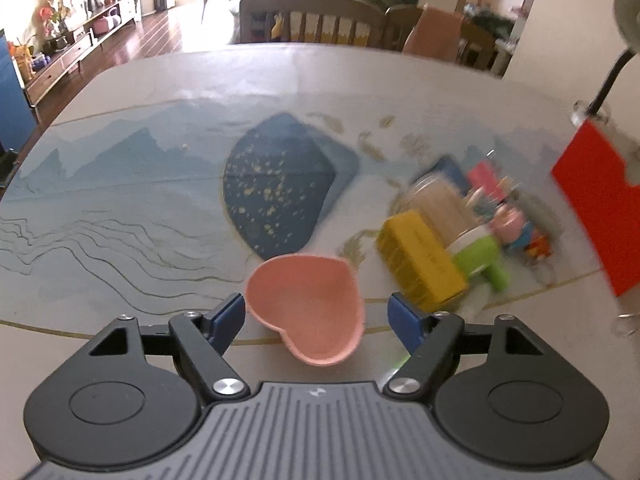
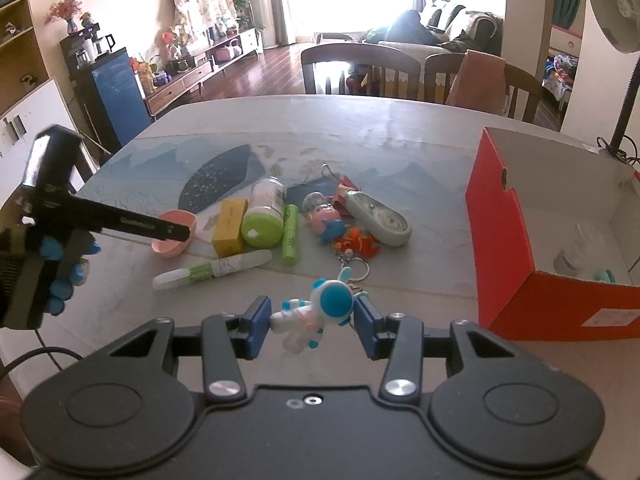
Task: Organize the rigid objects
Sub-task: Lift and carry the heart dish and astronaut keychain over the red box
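At the bottom centre of the right wrist view, my right gripper (image 2: 311,327) stands spread around the astronaut keychain (image 2: 316,314) on the worktop (image 2: 400,128), and I fear its rounded body slips out if I close off-centre.

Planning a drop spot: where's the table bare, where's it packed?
Bare: the far table up to the chairs, and the strip between the toy pile and the red box. Crowded: pink heart dish, yellow box, green-lidded jar, markers and keychains clustered mid-table.
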`<state>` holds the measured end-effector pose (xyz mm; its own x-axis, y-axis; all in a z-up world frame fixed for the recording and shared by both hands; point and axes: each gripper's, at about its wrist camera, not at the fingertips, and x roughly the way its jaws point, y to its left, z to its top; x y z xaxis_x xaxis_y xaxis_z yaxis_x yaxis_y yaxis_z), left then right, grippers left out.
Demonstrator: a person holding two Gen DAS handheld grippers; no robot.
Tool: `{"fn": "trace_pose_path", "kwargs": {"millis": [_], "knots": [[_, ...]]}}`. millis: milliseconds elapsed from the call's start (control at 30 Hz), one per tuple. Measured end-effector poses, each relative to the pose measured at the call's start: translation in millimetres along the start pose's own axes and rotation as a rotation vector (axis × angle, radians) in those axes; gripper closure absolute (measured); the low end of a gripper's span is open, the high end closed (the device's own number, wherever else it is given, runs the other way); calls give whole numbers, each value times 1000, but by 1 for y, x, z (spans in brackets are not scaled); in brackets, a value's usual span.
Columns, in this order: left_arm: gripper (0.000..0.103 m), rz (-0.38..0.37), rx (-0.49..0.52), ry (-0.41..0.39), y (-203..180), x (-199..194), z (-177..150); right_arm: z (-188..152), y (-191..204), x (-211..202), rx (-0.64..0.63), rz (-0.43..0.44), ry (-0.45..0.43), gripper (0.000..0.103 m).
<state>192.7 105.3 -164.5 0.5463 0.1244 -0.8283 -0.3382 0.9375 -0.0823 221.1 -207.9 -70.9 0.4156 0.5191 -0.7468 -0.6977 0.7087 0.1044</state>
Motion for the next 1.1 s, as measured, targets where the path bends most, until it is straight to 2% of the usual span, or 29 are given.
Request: {"fn": "trace_pose_path", "kwargs": {"millis": [400, 467, 667, 1100], "knots": [[25, 37, 20, 13, 1, 20, -6, -4, -1, -5, 18, -18, -3, 59], [31, 35, 21, 2, 1, 20, -6, -4, -1, -5, 19, -18, -3, 59], [32, 31, 14, -6, -1, 17, -6, -3, -1, -8, 17, -22, -10, 59], [32, -29, 2, -34, -23, -27, 11, 12, -18, -25, 24, -18, -62, 59]]}}
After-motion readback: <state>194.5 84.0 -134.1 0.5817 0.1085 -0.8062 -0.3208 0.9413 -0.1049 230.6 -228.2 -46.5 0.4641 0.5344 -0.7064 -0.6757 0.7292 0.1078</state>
